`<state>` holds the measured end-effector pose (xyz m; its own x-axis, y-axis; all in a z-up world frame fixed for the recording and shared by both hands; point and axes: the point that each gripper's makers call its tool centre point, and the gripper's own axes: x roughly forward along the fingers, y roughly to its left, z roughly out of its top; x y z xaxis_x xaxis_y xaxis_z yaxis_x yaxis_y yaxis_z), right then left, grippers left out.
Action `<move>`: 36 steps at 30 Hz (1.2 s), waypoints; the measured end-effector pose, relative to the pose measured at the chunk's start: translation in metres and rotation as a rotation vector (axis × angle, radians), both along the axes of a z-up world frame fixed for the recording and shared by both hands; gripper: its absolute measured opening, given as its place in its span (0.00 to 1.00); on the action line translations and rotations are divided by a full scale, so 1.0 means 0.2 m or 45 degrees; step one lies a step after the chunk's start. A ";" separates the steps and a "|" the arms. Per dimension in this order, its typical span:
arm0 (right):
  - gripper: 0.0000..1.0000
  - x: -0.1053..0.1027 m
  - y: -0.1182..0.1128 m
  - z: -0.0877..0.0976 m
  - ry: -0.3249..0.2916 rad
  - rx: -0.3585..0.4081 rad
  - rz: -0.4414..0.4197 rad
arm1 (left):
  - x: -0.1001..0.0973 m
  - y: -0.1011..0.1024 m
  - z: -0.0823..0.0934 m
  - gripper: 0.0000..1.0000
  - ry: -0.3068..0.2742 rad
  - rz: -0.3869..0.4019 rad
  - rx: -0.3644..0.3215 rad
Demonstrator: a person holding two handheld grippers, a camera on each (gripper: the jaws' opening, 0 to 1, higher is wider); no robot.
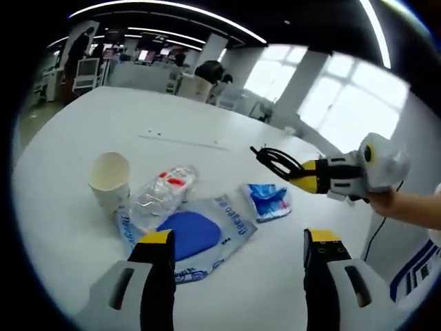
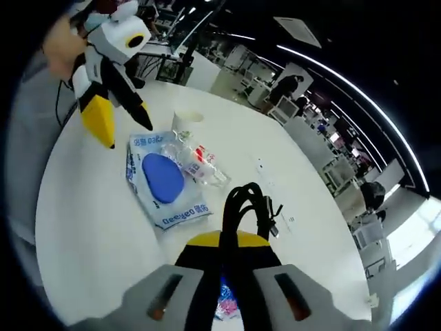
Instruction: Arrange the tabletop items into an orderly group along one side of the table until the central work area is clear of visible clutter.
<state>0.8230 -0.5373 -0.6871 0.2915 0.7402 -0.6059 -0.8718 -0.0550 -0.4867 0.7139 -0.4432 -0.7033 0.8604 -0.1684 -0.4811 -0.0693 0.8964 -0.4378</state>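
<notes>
On the white table, the right gripper grips a black cable; it should land beside the paper cup, left gripper spread empty.

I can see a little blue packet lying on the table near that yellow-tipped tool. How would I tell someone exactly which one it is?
On the round white table, find the cluster of paper cup, clear plastic bottle and large flat pouch with a blue oval. The small packet lies beside that pouch, toward the right gripper holding a coiled black cable. It alone is small, crinkled, blue with red and white.
</notes>
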 end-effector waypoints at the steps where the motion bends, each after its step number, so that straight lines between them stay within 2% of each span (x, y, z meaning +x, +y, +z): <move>1: 0.00 -0.01 -0.02 0.00 0.000 -0.004 -0.004 | 0.00 0.00 0.00 0.73 0.001 -0.007 0.002; 5: 0.00 -0.04 -0.06 -0.01 0.043 0.010 -0.056 | -0.02 -0.01 -0.01 0.73 0.009 -0.019 0.000; 9: 0.00 -0.08 -0.13 -0.03 0.036 -0.006 -0.070 | -0.02 -0.03 -0.02 0.72 0.012 -0.044 0.000; 11: 0.00 -0.10 -0.17 -0.03 0.067 0.006 -0.102 | -0.02 -0.05 -0.02 0.72 0.009 -0.056 -0.004; 22: 0.00 -0.16 -0.32 -0.09 0.085 -0.039 -0.153 | 0.02 -0.12 -0.01 0.72 -0.004 -0.106 -0.017; 29: 0.01 -0.21 -0.36 -0.18 0.125 -0.058 -0.186 | 0.02 -0.16 -0.02 0.72 -0.003 -0.129 -0.028; 36: 0.01 -0.23 -0.36 -0.23 0.170 -0.062 -0.206 | 0.01 -0.15 -0.04 0.71 0.012 -0.131 -0.028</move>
